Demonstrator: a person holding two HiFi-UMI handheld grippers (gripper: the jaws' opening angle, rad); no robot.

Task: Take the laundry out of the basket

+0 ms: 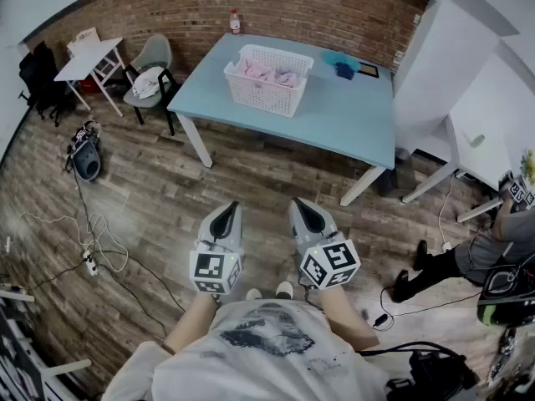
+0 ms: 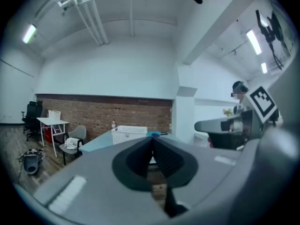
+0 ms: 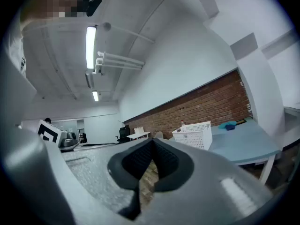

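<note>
A white slatted laundry basket (image 1: 268, 78) stands on the light blue table (image 1: 334, 119) across the room, with pink laundry (image 1: 269, 72) inside it. The basket (image 2: 129, 133) also shows far off in the left gripper view, and the basket (image 3: 194, 135) in the right gripper view. My left gripper (image 1: 231, 210) and right gripper (image 1: 301, 206) are held side by side close to my body, well short of the table. Both are shut with nothing between the jaws, and both point roughly level toward the table.
A blue cloth (image 1: 343, 63) and a dark tablet (image 1: 368, 71) lie at the table's far right, a bottle (image 1: 235, 22) at its far edge. A chair (image 1: 152, 78), a small white table (image 1: 90, 59), a bag (image 1: 85, 153) and floor cables (image 1: 92, 253) are left. A person (image 1: 485, 249) crouches at right.
</note>
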